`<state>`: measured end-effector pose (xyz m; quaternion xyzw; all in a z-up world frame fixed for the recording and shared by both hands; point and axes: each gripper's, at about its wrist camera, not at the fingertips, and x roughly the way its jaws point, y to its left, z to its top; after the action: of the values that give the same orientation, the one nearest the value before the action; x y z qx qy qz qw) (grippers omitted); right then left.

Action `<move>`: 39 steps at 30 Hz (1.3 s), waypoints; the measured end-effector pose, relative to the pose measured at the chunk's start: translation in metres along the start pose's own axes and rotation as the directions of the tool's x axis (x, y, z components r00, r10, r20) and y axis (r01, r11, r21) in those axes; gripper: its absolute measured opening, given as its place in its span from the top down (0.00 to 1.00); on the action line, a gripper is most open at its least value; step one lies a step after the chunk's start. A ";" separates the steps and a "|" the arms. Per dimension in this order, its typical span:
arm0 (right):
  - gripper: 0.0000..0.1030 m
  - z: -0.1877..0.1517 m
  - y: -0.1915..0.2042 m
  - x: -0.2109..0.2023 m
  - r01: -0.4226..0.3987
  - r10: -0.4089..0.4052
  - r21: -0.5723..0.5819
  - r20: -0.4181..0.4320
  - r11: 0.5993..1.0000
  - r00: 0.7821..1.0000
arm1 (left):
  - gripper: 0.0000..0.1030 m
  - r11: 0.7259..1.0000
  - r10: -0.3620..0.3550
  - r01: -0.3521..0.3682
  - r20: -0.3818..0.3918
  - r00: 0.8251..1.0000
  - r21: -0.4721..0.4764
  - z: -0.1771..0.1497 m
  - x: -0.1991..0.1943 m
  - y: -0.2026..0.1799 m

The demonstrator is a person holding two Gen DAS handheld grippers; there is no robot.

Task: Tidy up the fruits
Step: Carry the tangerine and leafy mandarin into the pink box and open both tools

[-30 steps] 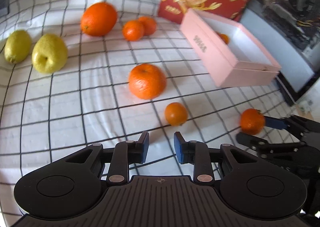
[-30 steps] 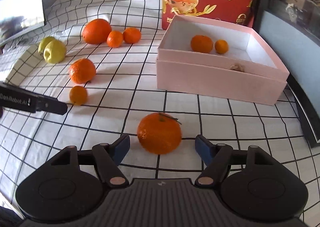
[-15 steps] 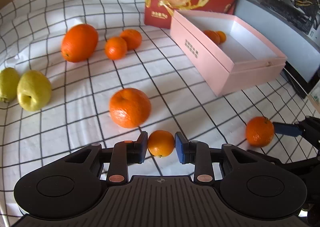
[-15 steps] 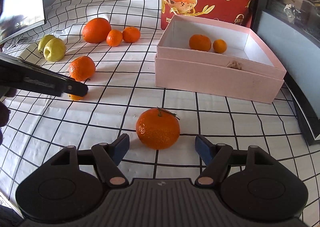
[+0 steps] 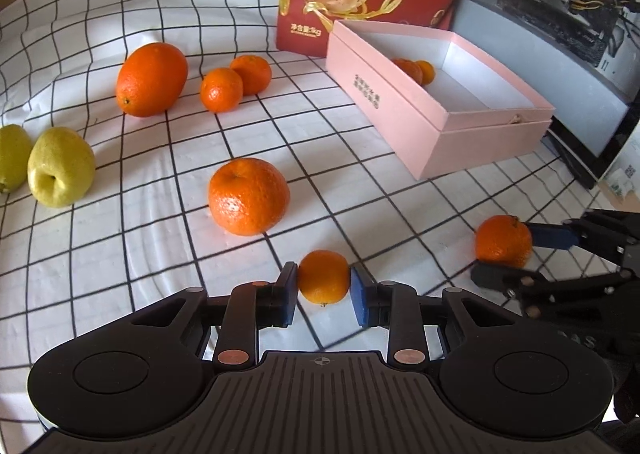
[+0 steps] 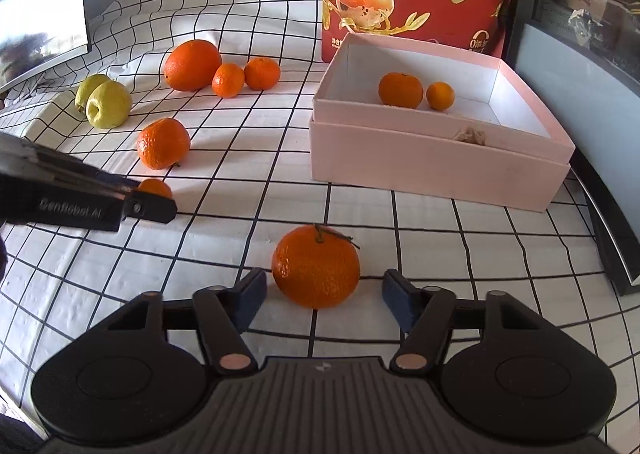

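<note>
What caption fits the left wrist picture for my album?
Left tongs pinch a small mandarin on the checked cloth, pink box waiting behind.

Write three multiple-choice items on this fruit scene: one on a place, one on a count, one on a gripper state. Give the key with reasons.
1. Where are the two yellow-green pears?
A. in the pink cardboard box
B. on the checked white cloth
C. in a gripper

2. How many oranges lie in the box?
A. none
B. two
C. five

3. The left gripper is:
A. wide open, empty
B. closed on a small round orange
C. holding a pear

Key: 1 B, they sit far left on the cloth; 2 B, two show inside; 3 B, both pads touch it.
</note>
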<state>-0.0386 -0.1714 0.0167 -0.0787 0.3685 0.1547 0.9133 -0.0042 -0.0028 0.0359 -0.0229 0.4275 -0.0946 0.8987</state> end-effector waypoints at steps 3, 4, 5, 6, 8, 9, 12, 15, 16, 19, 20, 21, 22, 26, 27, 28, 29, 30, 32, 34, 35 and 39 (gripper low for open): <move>0.49 0.003 -0.001 -0.001 -0.008 0.008 0.003 0.006 1.000 1.000 | 0.69 1.000 -0.022 0.022 0.011 1.000 0.009 -0.004 -0.005 -0.005; 0.54 0.004 -0.001 -0.002 -0.013 0.013 0.004 0.010 1.000 1.000 | 0.69 0.999 -0.029 0.029 0.013 0.999 0.014 -0.005 -0.007 -0.008; 0.57 0.004 -0.001 -0.003 -0.019 0.019 0.001 0.013 1.000 1.000 | 0.69 0.999 -0.037 0.037 0.014 0.999 0.018 -0.007 -0.008 -0.010; 0.57 0.005 -0.001 -0.003 -0.019 0.019 -0.003 0.011 1.000 1.000 | 0.69 0.999 -0.048 0.048 0.013 0.999 0.019 -0.008 -0.009 -0.012; 0.57 0.005 -0.002 -0.004 -0.019 0.019 -0.009 0.007 1.000 1.000 | 0.69 0.998 -0.066 0.066 0.004 0.998 0.021 -0.009 -0.008 -0.017; 0.57 0.006 -0.003 -0.004 -0.018 0.018 -0.006 0.003 1.000 1.000 | 0.69 0.997 -0.071 0.071 -0.002 0.998 0.020 -0.010 -0.007 -0.018; 0.57 0.008 -0.009 -0.005 -0.020 0.020 0.012 -0.003 1.000 1.000 | 0.69 0.996 -0.088 0.088 -0.018 0.996 -0.002 -0.008 -0.002 -0.023; 0.57 0.014 -0.015 -0.013 -0.022 0.022 0.018 0.014 1.000 1.000 | 0.69 0.990 -0.130 0.130 0.002 0.992 -0.049 0.003 -0.004 -0.026; 0.57 0.019 -0.017 -0.017 -0.026 0.026 0.015 0.027 1.000 0.999 | 0.69 0.987 -0.147 0.148 0.021 0.989 -0.060 0.011 -0.006 -0.026; 0.57 0.041 -0.025 -0.034 -0.033 0.034 -0.015 0.091 0.999 0.995 | 0.69 0.982 -0.176 0.181 0.082 0.981 -0.060 0.043 -0.011 -0.032; 0.57 0.051 -0.030 -0.039 -0.026 0.029 -0.026 0.114 0.999 0.993 | 0.69 0.980 -0.185 0.191 0.096 0.978 -0.058 0.057 -0.011 -0.033; 0.57 0.063 -0.035 -0.042 -0.014 0.018 -0.036 0.134 0.999 0.991 | 0.69 0.978 -0.195 0.202 0.109 0.975 -0.058 0.071 -0.011 -0.035; 0.57 0.076 -0.041 -0.042 0.000 0.007 -0.044 0.146 0.999 0.989 | 0.69 0.975 -0.205 0.214 0.126 0.971 -0.059 0.087 -0.010 -0.037; 0.57 0.122 -0.066 -0.031 0.060 -0.048 -0.071 0.168 0.996 0.985 | 0.69 0.973 -0.222 0.229 0.152 0.963 -0.023 0.157 0.004 -0.052; 0.57 0.134 -0.074 -0.024 0.073 -0.060 -0.074 0.163 0.995 0.985 | 0.69 0.973 -0.226 0.229 0.139 0.964 -0.006 0.174 0.012 -0.058; 0.57 0.142 -0.080 -0.018 0.078 -0.066 -0.075 0.151 0.994 0.986 | 0.69 0.972 -0.232 0.233 0.123 0.965 0.001 0.189 0.021 -0.064; 0.57 0.147 -0.086 -0.011 0.081 -0.070 -0.076 0.136 0.994 0.988 | 0.69 0.971 -0.236 0.237 0.107 0.966 -0.001 0.202 0.031 -0.070; 0.57 0.153 -0.092 -0.002 0.086 -0.077 -0.076 0.114 0.993 0.990 | 0.69 0.970 -0.240 0.242 0.088 0.967 -0.003 0.213 0.042 -0.077; 0.57 0.155 -0.100 0.016 0.099 -0.093 -0.077 0.077 0.992 0.993 | 0.69 0.968 -0.251 0.251 0.038 0.967 -0.002 0.228 0.067 -0.091; 0.57 0.149 -0.105 0.031 0.094 -0.091 -0.075 0.041 0.993 0.995 | 0.69 0.971 -0.238 0.238 -0.014 0.971 0.016 0.237 0.096 -0.108; 0.57 0.145 -0.107 0.038 0.088 -0.086 -0.071 0.024 0.994 0.996 | 0.69 0.974 -0.224 0.225 -0.048 0.973 0.027 0.238 0.112 -0.116; 0.57 0.132 -0.117 0.059 0.019 -0.019 -0.035 -0.020 0.999 1.000 | 0.69 0.982 -0.189 0.187 -0.078 0.979 -0.027 0.234 0.148 -0.125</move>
<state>0.1268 -0.2346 0.0733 -0.0997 0.3743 0.1516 0.9094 0.2489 -0.1630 0.0867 -0.0680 0.4602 -0.1758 0.8676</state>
